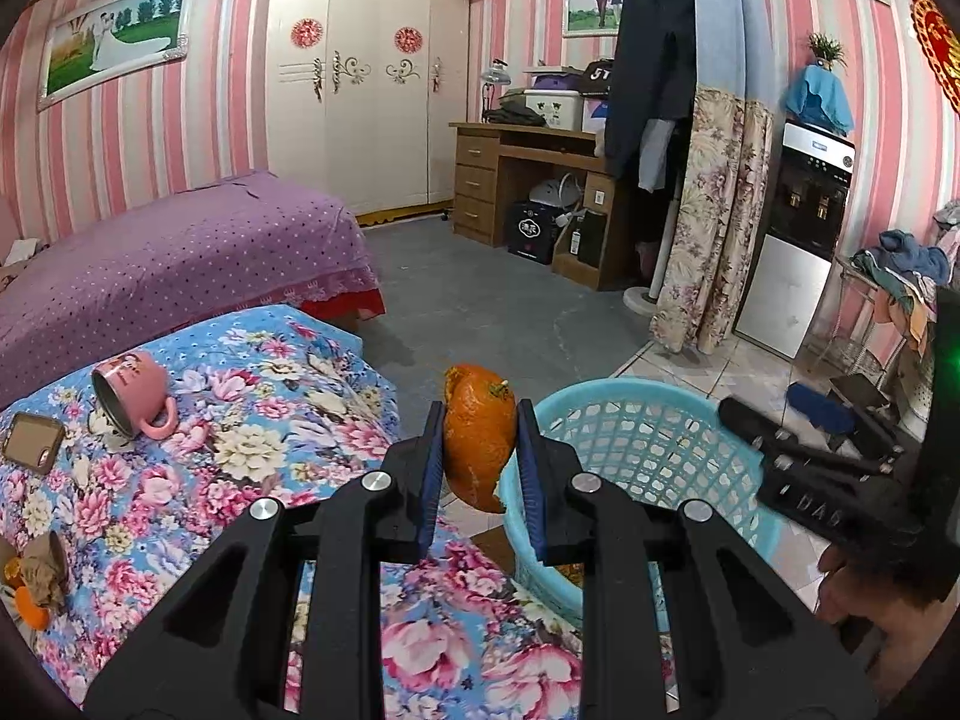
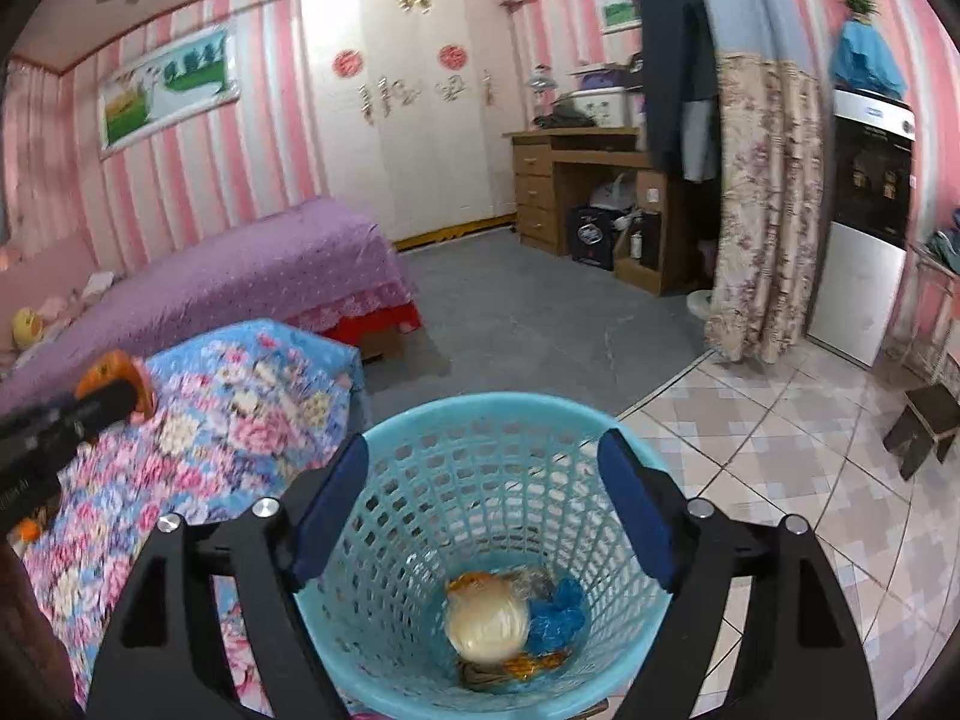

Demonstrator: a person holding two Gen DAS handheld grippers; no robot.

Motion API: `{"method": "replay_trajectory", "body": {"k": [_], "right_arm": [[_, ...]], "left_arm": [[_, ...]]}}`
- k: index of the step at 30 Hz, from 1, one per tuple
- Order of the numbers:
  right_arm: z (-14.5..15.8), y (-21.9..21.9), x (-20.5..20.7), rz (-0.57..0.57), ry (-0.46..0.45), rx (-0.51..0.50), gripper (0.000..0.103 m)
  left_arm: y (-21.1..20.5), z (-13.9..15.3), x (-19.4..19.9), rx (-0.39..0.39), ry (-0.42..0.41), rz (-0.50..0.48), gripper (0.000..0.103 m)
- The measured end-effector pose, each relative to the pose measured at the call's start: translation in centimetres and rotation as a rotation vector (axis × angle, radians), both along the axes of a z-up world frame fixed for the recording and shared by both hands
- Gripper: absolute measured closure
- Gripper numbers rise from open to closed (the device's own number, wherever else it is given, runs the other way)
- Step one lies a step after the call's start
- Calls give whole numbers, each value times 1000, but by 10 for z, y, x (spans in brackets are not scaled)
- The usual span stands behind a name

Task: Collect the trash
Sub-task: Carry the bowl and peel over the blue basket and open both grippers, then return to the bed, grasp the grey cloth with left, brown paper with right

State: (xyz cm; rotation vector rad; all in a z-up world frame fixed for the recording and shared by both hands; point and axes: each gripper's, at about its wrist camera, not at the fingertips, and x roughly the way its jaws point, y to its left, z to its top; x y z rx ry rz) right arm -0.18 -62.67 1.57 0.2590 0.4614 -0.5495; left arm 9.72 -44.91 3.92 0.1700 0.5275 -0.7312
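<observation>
Beside the basket (image 1: 648, 420) rim, the left tool (image 1: 480, 420) pinches orange peel (image 1: 477, 438).

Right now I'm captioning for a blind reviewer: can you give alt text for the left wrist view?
The left gripper holds an orange peel between its fingers, beside the rim of a blue basket. A tipped pink mug and a phone lie on the floral bedspread.
</observation>
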Motion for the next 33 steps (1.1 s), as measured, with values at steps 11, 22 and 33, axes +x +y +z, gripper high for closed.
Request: {"method": "replay_trajectory", "body": {"k": [11, 22, 33], "right_arm": [[13, -29, -44, -188, -136, 36, 22], [10, -20, -26, -110, -129, 55, 22], [25, 99, 56, 303, -79, 8, 21]], "left_arm": [[-40, -2, -6, -24, 49, -98, 81], [6, 9, 6, -6, -7, -7, 17], [271, 7, 53, 76, -55, 459, 17]]}}
